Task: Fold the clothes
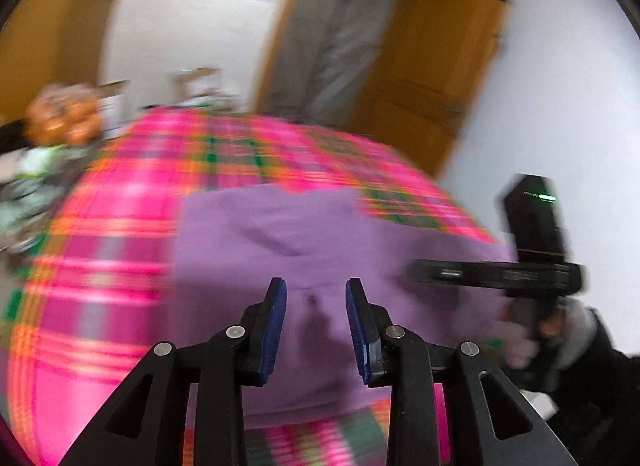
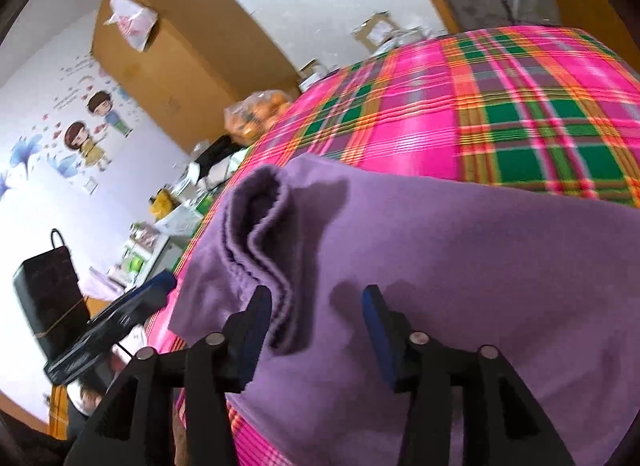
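Left gripper [image 1: 316, 302]: jaws apart, nothing between the blue pads [image 1: 276, 326], pitched down, fingers pointing to 12 o'clock in its own view. Right gripper [image 2: 318, 306]: jaws wider apart, also pitched down, nothing clamped; left finger tip [image 2: 260, 298] sits right at a cloth fold, contact unclear. In the left wrist view the right gripper's body shows at 3 o'clock, held by a hand [image 1: 532, 338] in a dark sleeve [image 1: 600, 354]. In the right wrist view the left gripper [image 2: 160, 286] shows at 8 o'clock.

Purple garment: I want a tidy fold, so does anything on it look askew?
Yes. The purple garment has a bunched, rippled fold near its left edge in the right wrist view; elsewhere it lies fairly flat.
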